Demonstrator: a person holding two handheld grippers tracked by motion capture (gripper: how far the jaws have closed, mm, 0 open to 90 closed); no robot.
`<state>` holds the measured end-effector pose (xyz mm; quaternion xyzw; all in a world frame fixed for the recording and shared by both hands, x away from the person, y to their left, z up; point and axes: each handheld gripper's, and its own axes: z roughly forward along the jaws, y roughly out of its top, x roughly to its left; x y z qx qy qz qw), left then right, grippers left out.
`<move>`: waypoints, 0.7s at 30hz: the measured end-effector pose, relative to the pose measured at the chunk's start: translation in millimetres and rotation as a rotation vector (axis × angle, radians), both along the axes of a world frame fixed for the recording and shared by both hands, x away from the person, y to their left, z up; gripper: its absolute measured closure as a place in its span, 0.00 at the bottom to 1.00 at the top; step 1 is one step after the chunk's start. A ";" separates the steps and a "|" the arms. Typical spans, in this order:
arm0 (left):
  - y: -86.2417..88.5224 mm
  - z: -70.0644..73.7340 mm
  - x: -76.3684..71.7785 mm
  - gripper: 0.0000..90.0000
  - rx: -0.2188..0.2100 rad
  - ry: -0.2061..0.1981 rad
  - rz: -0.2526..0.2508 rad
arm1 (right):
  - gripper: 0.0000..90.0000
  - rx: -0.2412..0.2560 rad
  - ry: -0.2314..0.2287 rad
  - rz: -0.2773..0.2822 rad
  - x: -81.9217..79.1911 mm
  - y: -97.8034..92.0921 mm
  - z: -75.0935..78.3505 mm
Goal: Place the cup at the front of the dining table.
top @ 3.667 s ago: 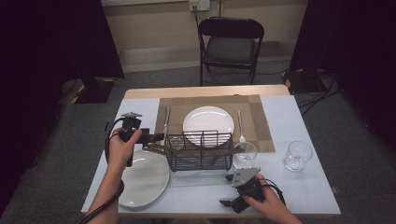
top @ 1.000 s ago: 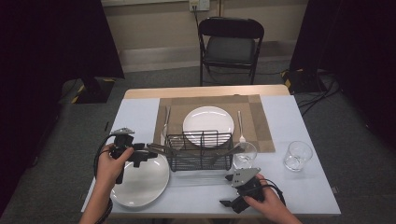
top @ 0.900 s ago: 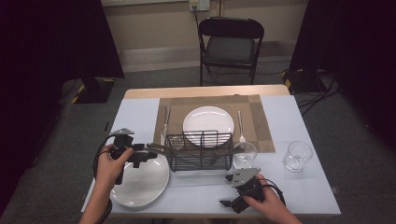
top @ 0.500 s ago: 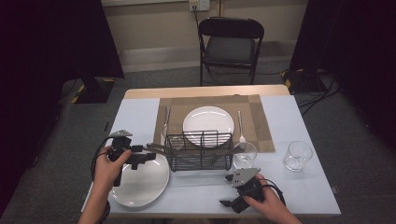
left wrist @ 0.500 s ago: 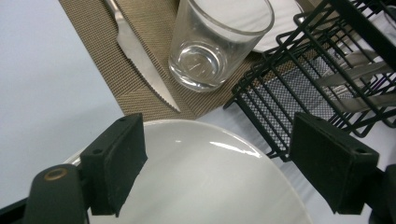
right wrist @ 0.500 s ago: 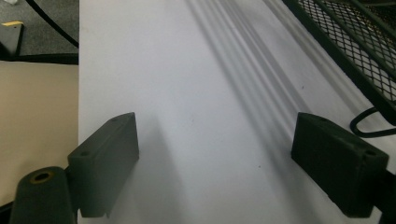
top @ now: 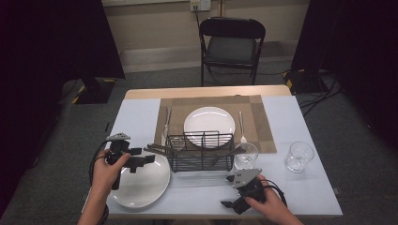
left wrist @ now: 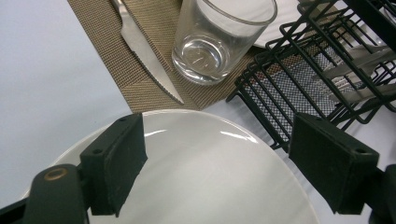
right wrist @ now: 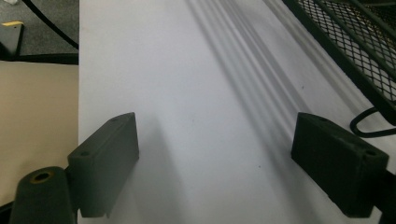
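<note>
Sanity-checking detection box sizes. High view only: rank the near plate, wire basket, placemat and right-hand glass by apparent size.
1. Placemat, largest, though partly covered.
2. Near plate and wire basket: close in footprint, and the plate sits nearer the camera, so I won't rank them.
3. Right-hand glass, clearly smallest.

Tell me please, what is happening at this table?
A person holds a gripper in each hand. The left gripper hovers open over the near white plate, beside the black wire basket. The right gripper rests open on the white table, holding nothing. Another plate lies on the placemat.
</note>
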<state>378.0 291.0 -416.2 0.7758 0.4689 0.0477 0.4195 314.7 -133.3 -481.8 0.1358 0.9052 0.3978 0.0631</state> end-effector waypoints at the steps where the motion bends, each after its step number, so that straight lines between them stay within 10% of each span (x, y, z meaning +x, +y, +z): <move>1: 0.0 -0.6 -0.5 0.21 -0.002 0.000 -0.001 | 0.15 0.000 0.000 0.000 -0.1 0.0 0.0; 21: 4.9 -10.5 -12.5 0.21 0.007 -0.008 -0.011 | 0.15 0.000 -0.002 0.001 0.0 0.0 -0.1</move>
